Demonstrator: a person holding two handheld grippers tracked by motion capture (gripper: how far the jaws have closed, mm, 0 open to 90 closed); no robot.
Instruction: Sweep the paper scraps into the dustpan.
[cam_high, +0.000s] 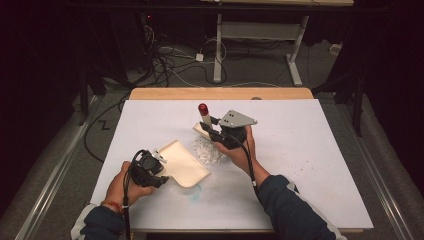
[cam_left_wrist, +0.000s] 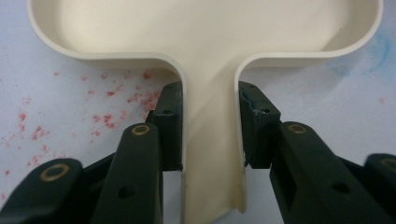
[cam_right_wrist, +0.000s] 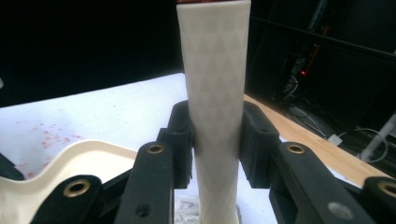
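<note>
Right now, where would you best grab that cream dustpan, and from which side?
By its narrow handle, coming in from the handle's end, with a jaw on each side wall. The handle is slim and straight-sided, unlike the wide dustpan; the left gripper holds it so.

Cream dustpan (cam_left_wrist: 205, 28); white triangle-patterned brush handle (cam_right_wrist: 215, 93), red tip.

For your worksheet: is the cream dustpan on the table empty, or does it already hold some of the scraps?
Empty. The dustpan shows a bare cream floor in the high view and the left gripper view; the white scraps lie on the table just beyond its front edge.
</note>
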